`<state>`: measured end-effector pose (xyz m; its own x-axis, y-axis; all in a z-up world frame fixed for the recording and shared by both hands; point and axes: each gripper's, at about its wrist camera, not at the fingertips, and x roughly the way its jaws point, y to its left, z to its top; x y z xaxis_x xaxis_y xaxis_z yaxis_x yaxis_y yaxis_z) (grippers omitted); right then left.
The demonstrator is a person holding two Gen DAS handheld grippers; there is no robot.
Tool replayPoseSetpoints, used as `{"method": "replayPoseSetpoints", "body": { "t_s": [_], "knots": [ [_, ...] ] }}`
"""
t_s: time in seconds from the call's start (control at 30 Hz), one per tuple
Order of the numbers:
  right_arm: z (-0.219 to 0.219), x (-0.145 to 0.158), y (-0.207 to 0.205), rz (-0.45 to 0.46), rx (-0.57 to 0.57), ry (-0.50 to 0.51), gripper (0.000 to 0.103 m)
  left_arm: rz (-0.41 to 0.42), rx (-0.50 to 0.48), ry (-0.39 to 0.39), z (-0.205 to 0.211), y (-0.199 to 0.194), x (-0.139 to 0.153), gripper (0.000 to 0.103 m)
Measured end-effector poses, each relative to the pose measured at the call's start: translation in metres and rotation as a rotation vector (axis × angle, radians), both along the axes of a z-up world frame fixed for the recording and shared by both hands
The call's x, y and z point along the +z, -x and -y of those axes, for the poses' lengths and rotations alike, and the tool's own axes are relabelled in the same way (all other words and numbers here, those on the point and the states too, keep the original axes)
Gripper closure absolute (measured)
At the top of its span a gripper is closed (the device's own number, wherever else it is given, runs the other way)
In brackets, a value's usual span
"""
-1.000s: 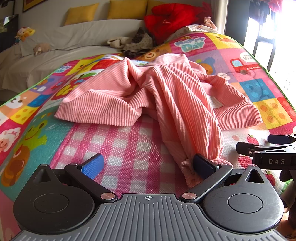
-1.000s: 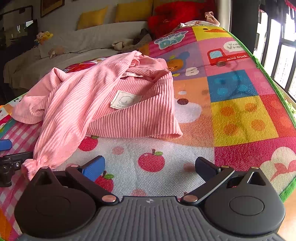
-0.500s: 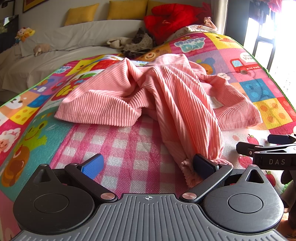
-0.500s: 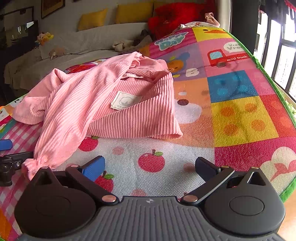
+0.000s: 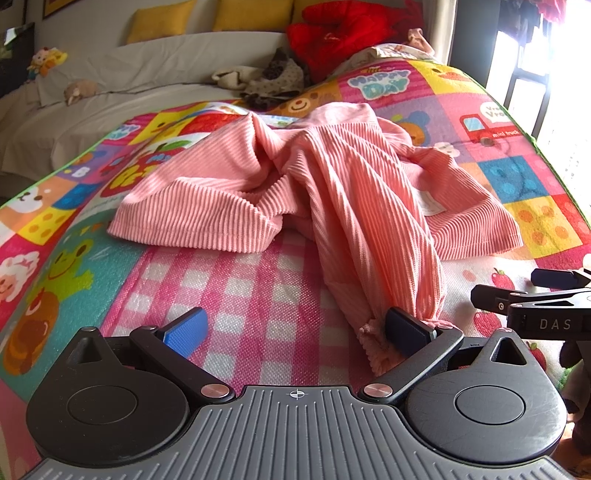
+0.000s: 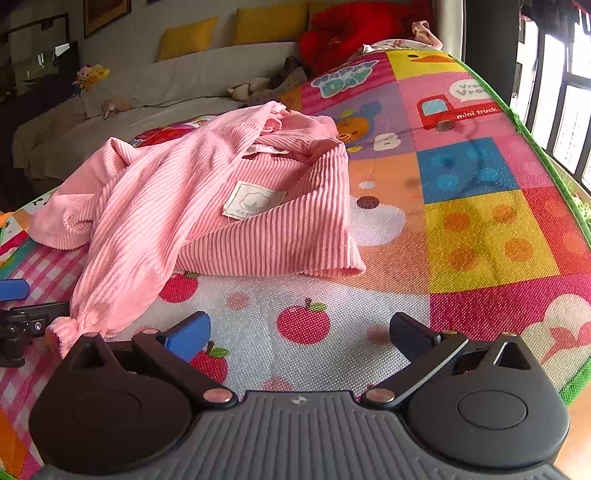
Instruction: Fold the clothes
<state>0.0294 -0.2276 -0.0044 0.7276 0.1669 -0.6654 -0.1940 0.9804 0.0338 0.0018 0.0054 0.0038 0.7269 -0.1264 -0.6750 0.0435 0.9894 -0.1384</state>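
Observation:
A pink ribbed garment [image 5: 332, 184] lies crumpled on the colourful play mat [image 5: 240, 288]; it also shows in the right wrist view [image 6: 207, 206], with a white label [image 6: 251, 201] facing up. One sleeve runs toward me, and its gathered cuff [image 5: 376, 343] lies against the inner side of my left gripper's right finger. My left gripper [image 5: 295, 328] is open and low over the checked patch. My right gripper [image 6: 299, 332] is open and empty over the apple print, right of the cuff [image 6: 66, 332].
A grey sofa [image 5: 110, 96] with yellow cushions [image 5: 159, 18], soft toys and a red heap [image 5: 340, 33] stands behind the mat. Windows [image 6: 565, 110] run along the right. The mat's green edge [image 6: 546, 155] curves down the right side.

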Motion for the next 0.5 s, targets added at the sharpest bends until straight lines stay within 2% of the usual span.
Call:
{"method": "replayPoseSetpoints", "body": {
  "t_s": [0.1, 0.17, 0.3, 0.43, 0.5],
  "knots": [
    [0.008, 0.013, 0.000, 0.014, 0.047, -0.067, 0.000, 0.014, -0.027, 0.064, -0.008, -0.005, 0.013, 0.000],
    [0.013, 0.025, 0.000, 0.049, 0.071, -0.097, 0.000, 0.046, -0.056, 0.064, -0.006, -0.013, 0.027, 0.000],
    [0.025, 0.049, -0.010, 0.154, 0.052, -0.076, 0.000, 0.070, -0.138, 0.046, 0.012, -0.041, 0.046, 0.000],
    [0.037, 0.053, -0.044, 0.112, 0.024, -0.126, 0.000, 0.045, -0.172, -0.035, 0.038, -0.077, 0.041, 0.000],
    [0.039, 0.052, -0.061, 0.080, 0.018, -0.144, 0.000, 0.014, -0.169, -0.048, 0.042, -0.090, 0.035, 0.000]
  ]
}}
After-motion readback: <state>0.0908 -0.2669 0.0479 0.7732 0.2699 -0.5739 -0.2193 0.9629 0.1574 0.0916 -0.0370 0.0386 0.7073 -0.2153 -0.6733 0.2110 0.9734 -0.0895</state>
